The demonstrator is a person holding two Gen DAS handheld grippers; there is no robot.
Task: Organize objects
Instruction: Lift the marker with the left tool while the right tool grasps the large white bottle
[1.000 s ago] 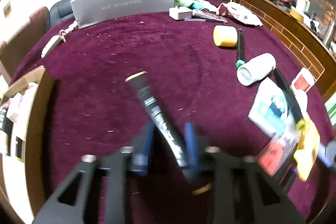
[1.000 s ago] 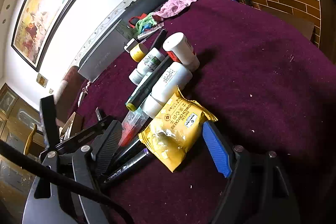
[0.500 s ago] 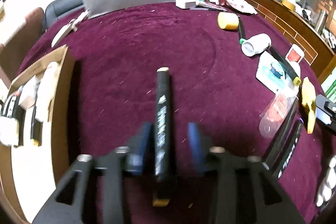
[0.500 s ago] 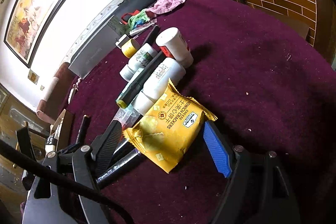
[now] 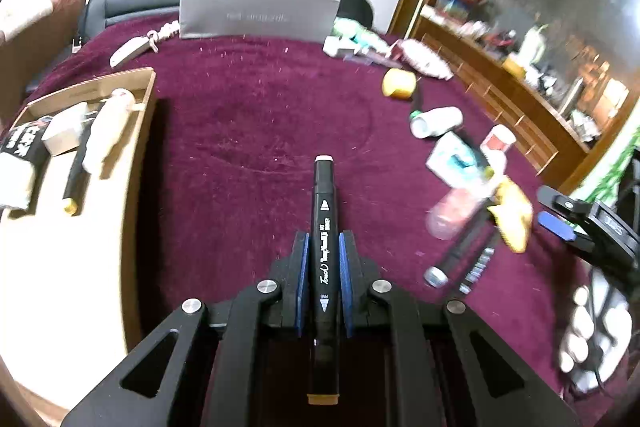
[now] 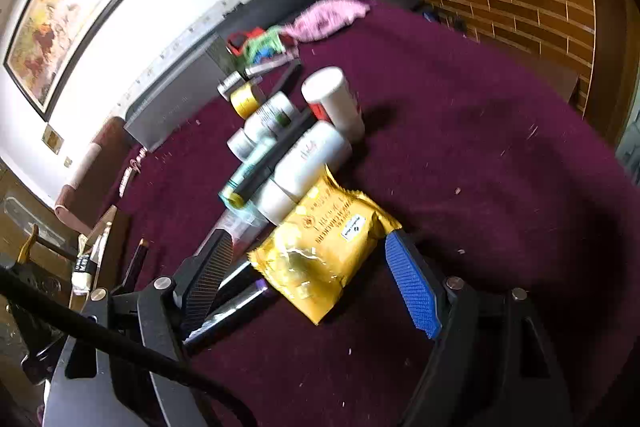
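Note:
My left gripper point(image 5: 323, 247) is closing its blue pads on a black marker point(image 5: 325, 195); they press its barrel, and it points straight ahead above the maroon cloth. An open cardboard box point(image 5: 138, 147) lies to its left, holding a marker, a white bottle and packets. My right gripper point(image 6: 308, 247) stands open and low over the cloth. A yellow cracker packet point(image 6: 320, 259) lies between its fingers, with a gap to the black finger point(image 6: 208, 267). In the left wrist view the same right gripper point(image 5: 560, 223) shows at the far right.
White bottles point(image 6: 312, 155), a yellow jar point(image 6: 246, 99) and a green-tipped marker point(image 6: 272, 163) crowd behind the packet. Two dark markers point(image 5: 460, 255) lie beside it. A grey box point(image 5: 256, 13) stands at the back, a pink cloth point(image 6: 328, 17) far right, a wooden ledge point(image 5: 500, 99) beyond.
The left gripper has carried the marker leftward, bringing the cardboard box closer. Its jaws spread briefly, the tilted marker straightened, and they closed on it again. The right gripper has barely moved.

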